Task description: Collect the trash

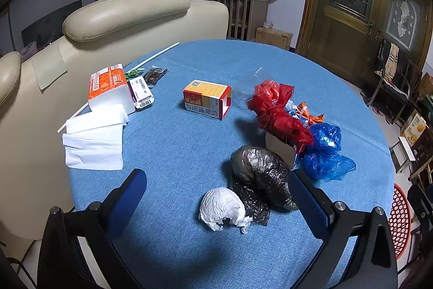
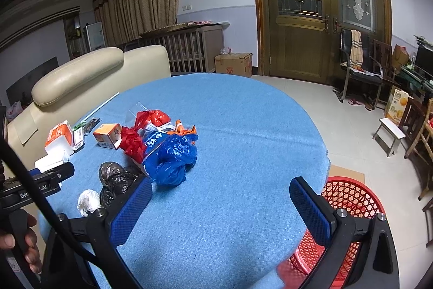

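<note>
Counted on the round blue-clothed table [image 1: 189, 153]:
- one crumpled white paper ball [image 1: 223, 207]
- one black plastic bag [image 1: 261, 175]
- one blue plastic bag [image 1: 324, 153]
- one red plastic bag [image 1: 276, 113]
- one orange-and-white cardboard medicine box [image 1: 207, 98]
- one orange tissue pack [image 1: 109, 87]
- one red mesh plastic basket [image 2: 349, 197], seen beside the table.

Blue tablecloth [image 1: 189, 148], red mesh basket [image 2: 349, 197], black bag [image 1: 259, 169]
</note>
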Tool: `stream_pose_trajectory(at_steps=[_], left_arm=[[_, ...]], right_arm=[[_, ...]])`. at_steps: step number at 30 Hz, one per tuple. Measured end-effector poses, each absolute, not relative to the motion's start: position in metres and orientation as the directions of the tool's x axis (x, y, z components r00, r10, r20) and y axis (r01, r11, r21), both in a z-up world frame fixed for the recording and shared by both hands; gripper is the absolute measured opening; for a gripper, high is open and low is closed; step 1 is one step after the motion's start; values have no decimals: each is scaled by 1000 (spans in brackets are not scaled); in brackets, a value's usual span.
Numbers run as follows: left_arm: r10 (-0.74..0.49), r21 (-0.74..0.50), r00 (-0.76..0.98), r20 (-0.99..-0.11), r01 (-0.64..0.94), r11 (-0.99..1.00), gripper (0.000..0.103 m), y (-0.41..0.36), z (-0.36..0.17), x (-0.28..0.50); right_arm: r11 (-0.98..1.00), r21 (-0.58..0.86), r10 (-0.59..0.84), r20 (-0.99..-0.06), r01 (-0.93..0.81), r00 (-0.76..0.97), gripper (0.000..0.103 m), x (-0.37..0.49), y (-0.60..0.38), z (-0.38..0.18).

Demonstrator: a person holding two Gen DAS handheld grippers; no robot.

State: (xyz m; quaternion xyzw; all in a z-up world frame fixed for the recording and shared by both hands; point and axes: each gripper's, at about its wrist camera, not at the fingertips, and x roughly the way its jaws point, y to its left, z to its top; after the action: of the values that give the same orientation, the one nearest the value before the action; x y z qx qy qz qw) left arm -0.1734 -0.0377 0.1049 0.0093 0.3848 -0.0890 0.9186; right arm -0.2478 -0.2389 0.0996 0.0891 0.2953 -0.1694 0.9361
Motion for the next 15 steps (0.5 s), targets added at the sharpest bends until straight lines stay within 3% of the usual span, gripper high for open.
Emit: stream_pose_trajectory(at_steps=[15], left_arm=[[-159, -46, 680, -716, 182, 982, 103, -41, 103, -170]], right_arm=[[929, 72, -256, -587, 364, 768, 103, -245, -239, 97]])
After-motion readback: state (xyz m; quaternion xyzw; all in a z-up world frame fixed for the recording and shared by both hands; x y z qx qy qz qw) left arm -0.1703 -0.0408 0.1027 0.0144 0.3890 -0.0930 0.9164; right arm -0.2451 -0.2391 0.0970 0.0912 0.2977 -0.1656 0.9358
